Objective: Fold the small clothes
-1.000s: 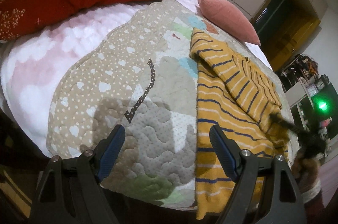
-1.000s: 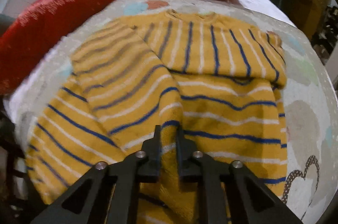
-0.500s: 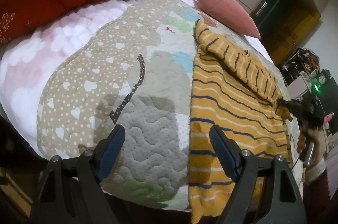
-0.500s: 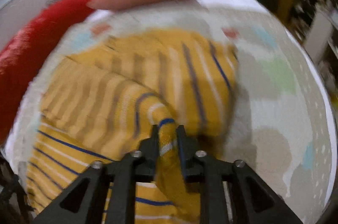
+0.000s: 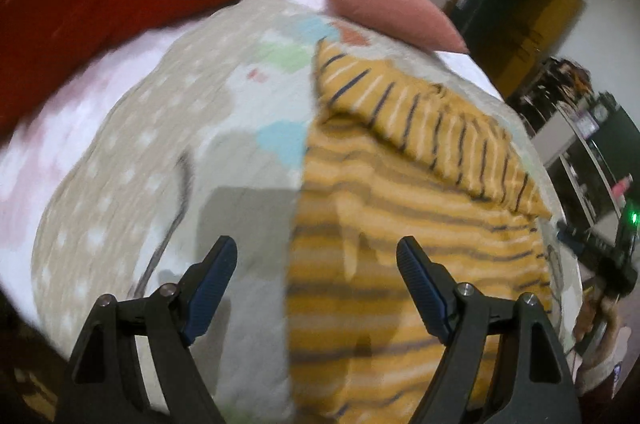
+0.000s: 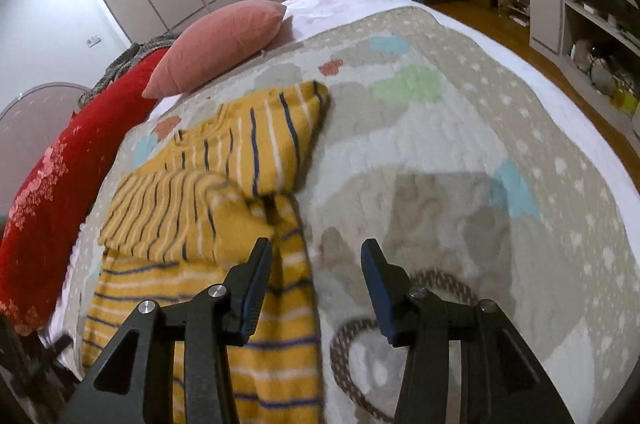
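Observation:
A yellow sweater with navy and white stripes [image 5: 400, 224] lies on the quilt, both sleeves folded in over the body. It also shows in the right wrist view [image 6: 224, 184]. My left gripper [image 5: 316, 264] is open and empty, low over the sweater's left edge near the hem. My right gripper [image 6: 316, 264] is open and empty, just right of the sweater's right edge, over the quilt. The right gripper also shows far right in the left wrist view [image 5: 600, 256].
A patterned quilt [image 6: 460, 152] covers the bed. A pink cushion [image 6: 220, 44] and a red pillow [image 6: 44, 192] lie at the head. Shelves [image 6: 580, 4] and a doorway stand beyond the bed.
My right gripper opened and let go of the sleeve, which now lies folded across the sweater, and it drew off to the right. My left gripper moved in toward the sweater.

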